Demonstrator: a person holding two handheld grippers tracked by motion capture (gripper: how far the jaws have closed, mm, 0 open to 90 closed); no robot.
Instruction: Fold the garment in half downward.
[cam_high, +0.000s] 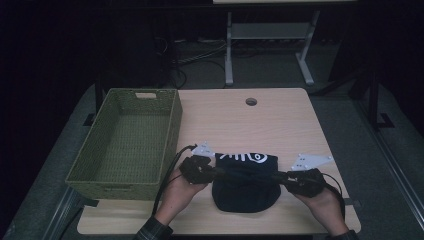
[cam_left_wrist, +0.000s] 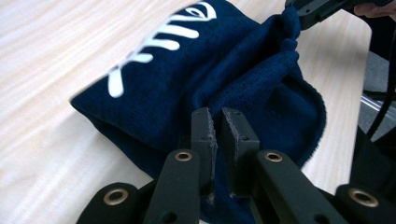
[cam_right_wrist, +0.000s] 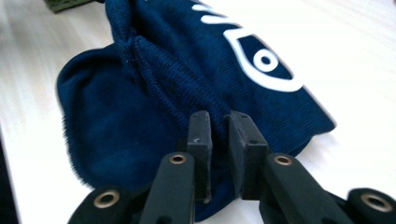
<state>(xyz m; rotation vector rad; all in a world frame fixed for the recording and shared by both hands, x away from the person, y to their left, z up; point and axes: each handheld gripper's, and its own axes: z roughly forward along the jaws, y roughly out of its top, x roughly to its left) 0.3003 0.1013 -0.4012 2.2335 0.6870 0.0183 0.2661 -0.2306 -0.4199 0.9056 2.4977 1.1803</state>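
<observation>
1. Cloth (cam_high: 245, 192), navy and folded, lies on the table (cam_high: 280, 125) near its front edge, right of the green basket (cam_high: 125, 145).
2. White fish-skeleton print (cam_high: 243, 157) on it; no readable lettering.
3. Left gripper (cam_left_wrist: 217, 126): jaws slightly parted, a fold of cloth between them.
4. Right gripper (cam_right_wrist: 220, 128): jaws likewise narrowly parted around the opposite fold.
</observation>
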